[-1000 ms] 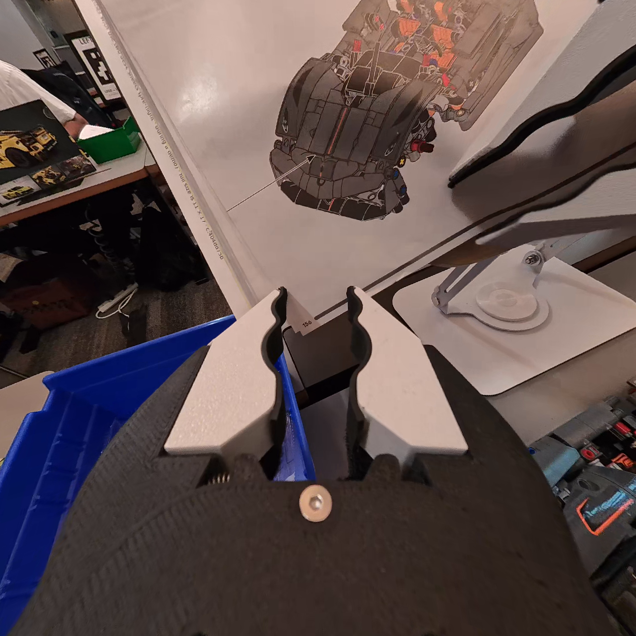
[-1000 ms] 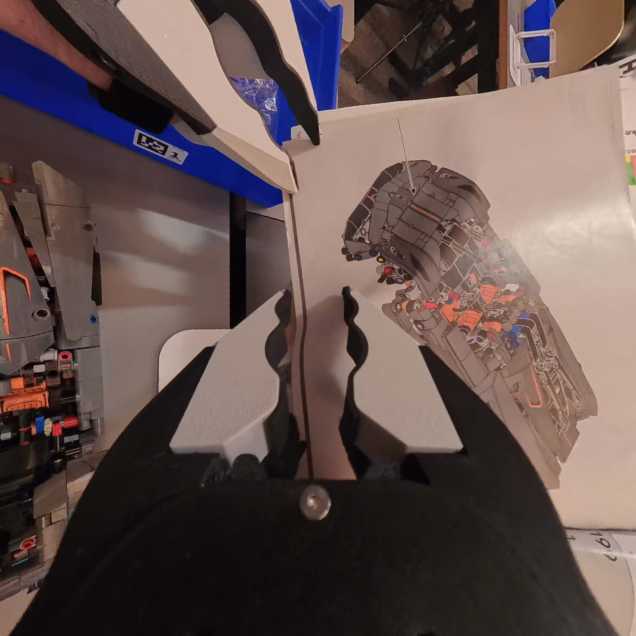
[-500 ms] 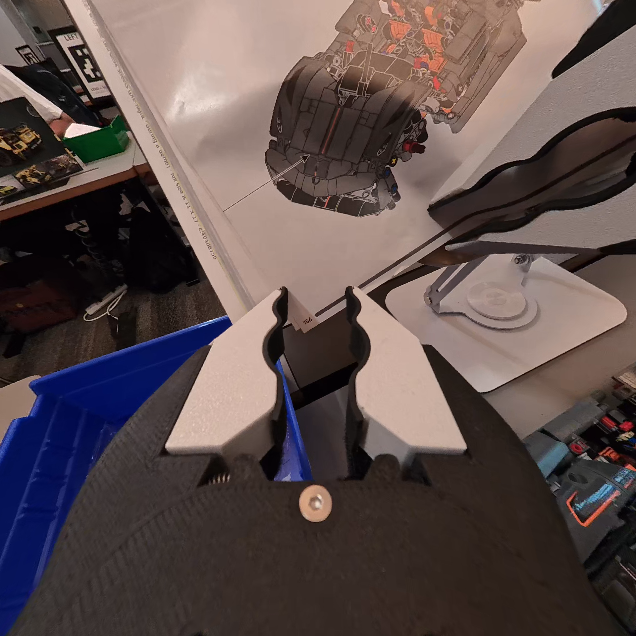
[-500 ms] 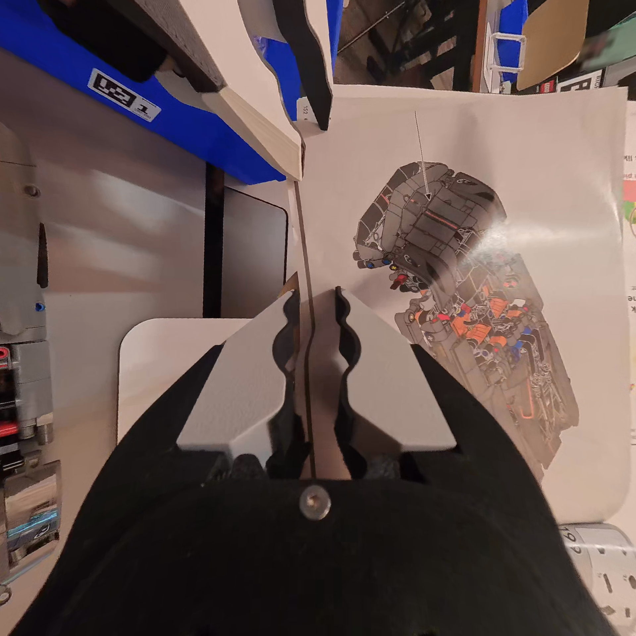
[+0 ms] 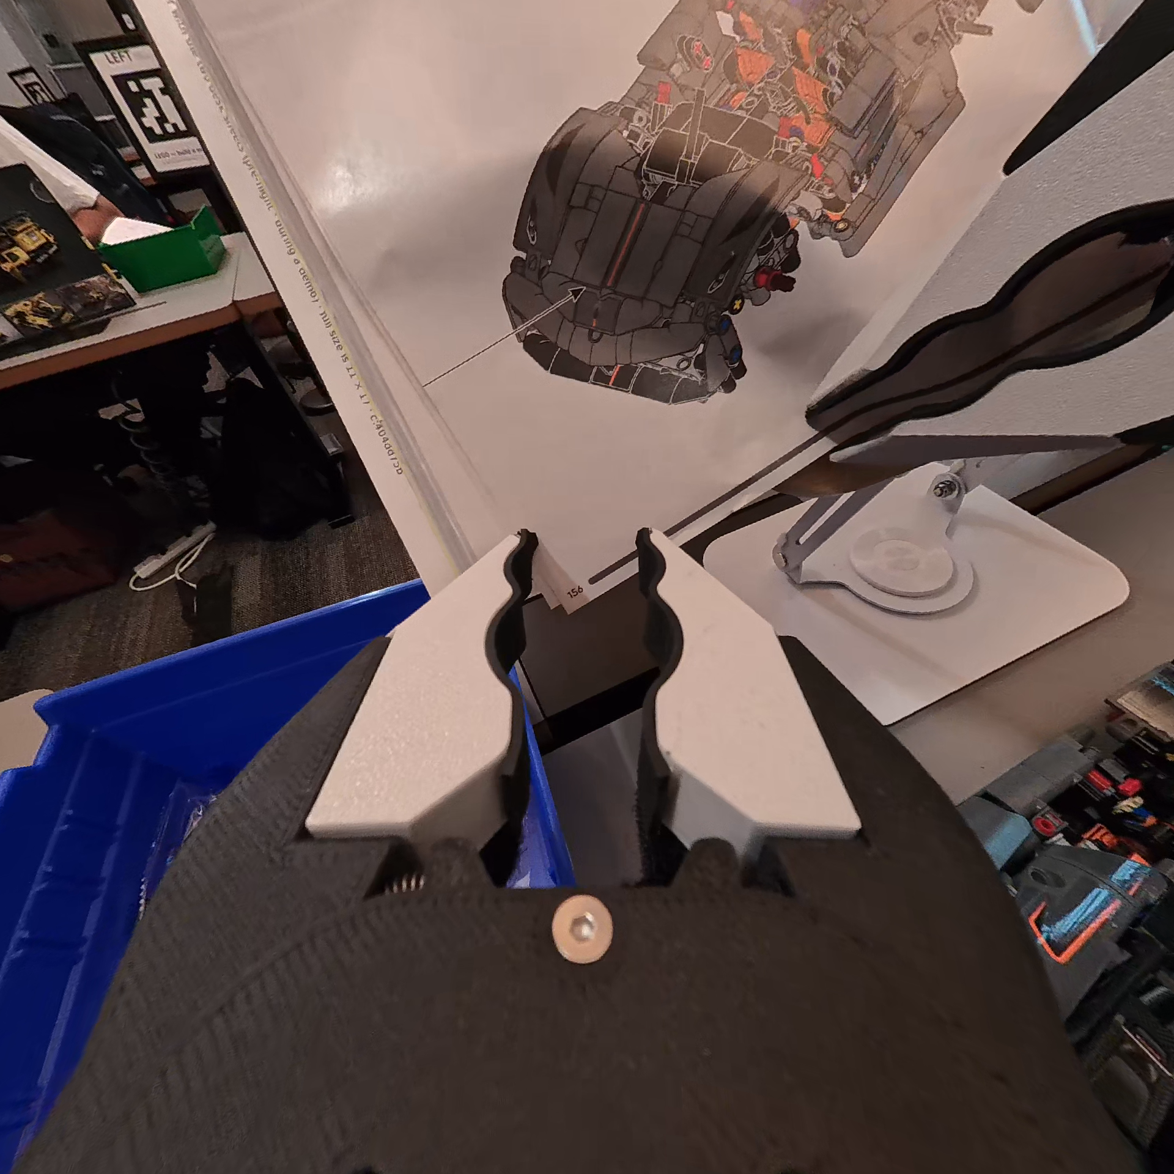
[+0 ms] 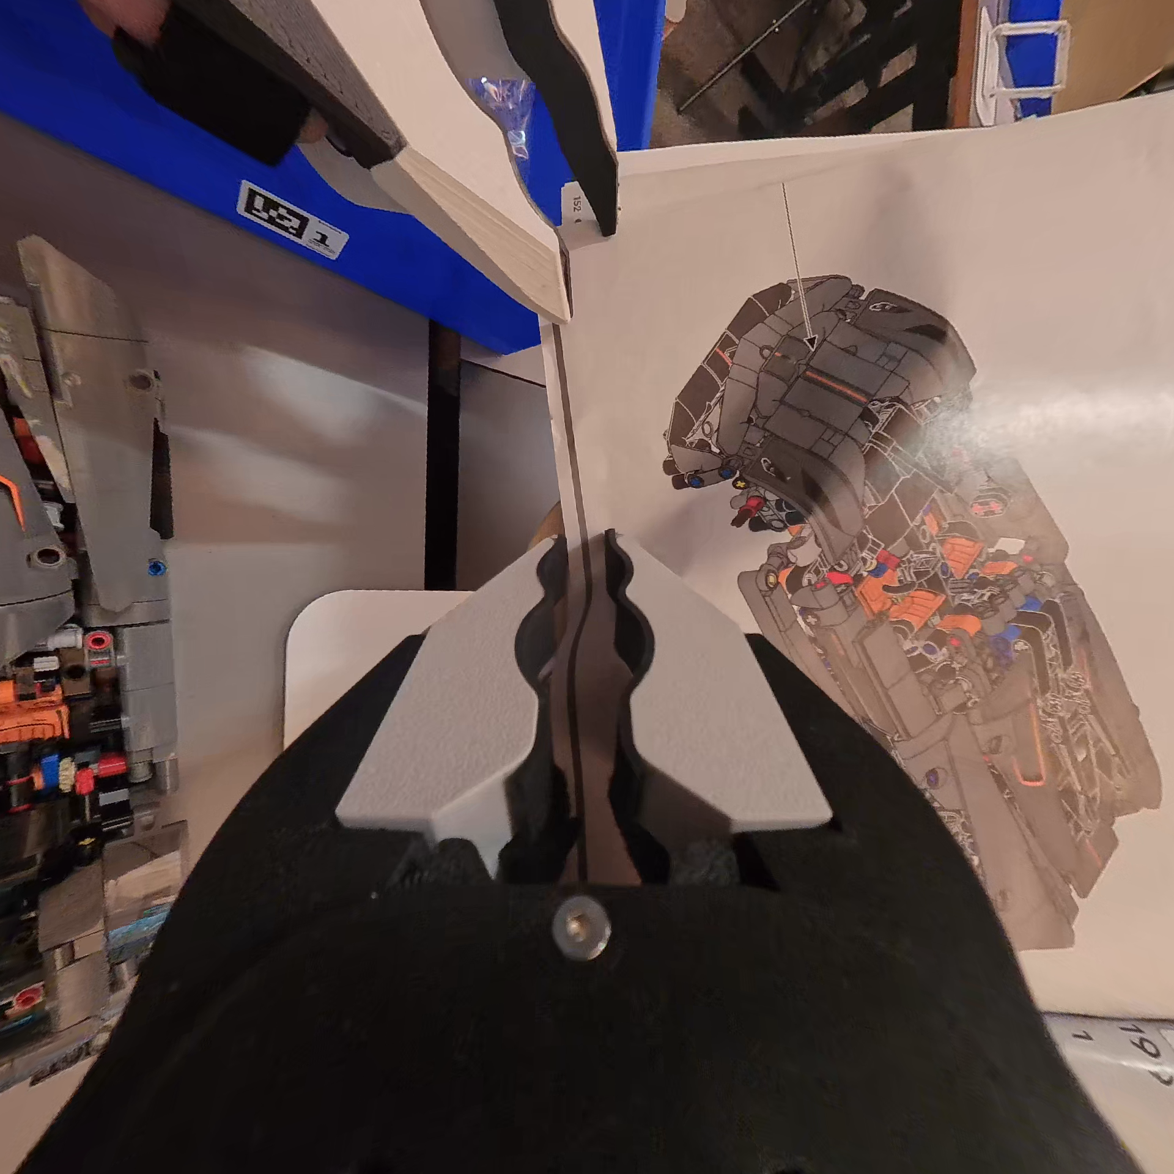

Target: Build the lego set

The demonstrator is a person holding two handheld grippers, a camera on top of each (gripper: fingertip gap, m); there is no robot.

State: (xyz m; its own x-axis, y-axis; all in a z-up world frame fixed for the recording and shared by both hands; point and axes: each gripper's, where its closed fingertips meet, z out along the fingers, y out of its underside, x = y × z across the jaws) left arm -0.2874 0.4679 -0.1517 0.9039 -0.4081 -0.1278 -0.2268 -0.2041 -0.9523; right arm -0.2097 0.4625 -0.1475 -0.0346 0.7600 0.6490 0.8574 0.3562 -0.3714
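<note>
On the grey counter (image 6: 305,438), the half-built lego car (image 6: 70,635) lies far left, while the left gripper (image 5: 584,540), jaws apart, brackets the instruction page (image 6: 889,254) corner and the right gripper (image 6: 581,540) clamps its lower edge.

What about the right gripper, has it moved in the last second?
Yes. In the left wrist view the right gripper, clamped on the page, has dropped closer to the white stand below it.
</note>
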